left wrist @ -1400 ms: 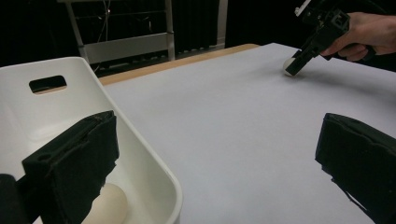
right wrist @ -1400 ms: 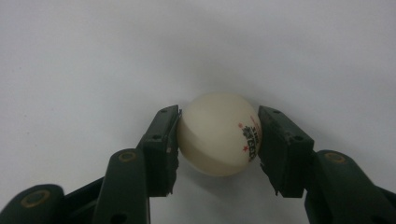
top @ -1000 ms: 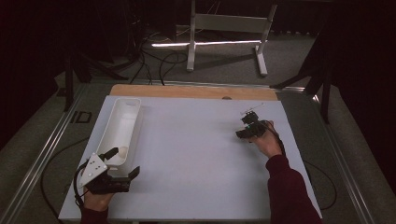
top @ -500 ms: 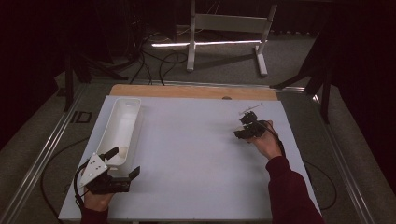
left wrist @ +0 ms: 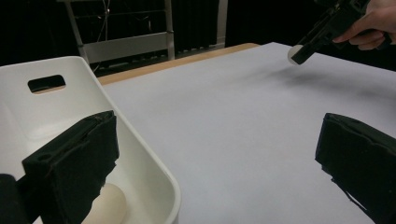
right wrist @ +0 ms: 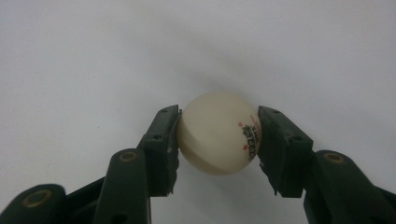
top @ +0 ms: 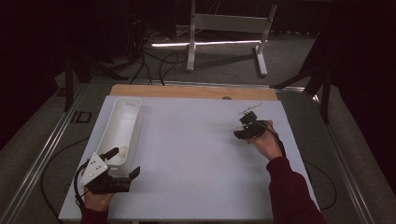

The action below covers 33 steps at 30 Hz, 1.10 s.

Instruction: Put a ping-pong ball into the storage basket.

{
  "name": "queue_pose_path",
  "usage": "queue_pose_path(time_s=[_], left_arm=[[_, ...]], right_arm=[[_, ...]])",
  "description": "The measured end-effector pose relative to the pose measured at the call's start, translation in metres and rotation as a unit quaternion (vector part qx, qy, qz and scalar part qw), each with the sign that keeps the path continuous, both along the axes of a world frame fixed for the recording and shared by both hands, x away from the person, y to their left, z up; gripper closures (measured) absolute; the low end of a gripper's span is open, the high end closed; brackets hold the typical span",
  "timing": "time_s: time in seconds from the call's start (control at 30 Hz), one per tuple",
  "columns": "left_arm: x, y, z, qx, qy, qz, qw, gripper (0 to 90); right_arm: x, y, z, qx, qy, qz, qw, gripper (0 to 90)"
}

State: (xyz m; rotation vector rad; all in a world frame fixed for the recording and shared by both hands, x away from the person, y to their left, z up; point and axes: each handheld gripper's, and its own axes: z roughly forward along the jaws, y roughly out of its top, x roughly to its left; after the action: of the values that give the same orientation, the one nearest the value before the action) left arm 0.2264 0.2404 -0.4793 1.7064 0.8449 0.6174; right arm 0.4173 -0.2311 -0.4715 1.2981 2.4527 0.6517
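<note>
White and printed with small red and black marks, the ball (right wrist: 218, 133) sits clamped between our right hand-held gripper (right wrist: 218, 140)'s jaws, lifted above the table (top: 196, 154)'s right side. Our left hand-held gripper (top: 122, 163) gapes wide at the near end of the white bin (top: 122, 126), where another ball (left wrist: 108, 205) lies.
</note>
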Motion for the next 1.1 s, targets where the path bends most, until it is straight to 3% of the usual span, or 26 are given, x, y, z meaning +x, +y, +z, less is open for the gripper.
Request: queue_pose_path(time_s=[1.1], left_arm=[[0.000,0.000,0.000,0.001,0.000,0.000,1.0000,0.3]], right_arm=[[-0.009,0.013,0.020,0.001,-0.023,0.020,0.9995,50.7]])
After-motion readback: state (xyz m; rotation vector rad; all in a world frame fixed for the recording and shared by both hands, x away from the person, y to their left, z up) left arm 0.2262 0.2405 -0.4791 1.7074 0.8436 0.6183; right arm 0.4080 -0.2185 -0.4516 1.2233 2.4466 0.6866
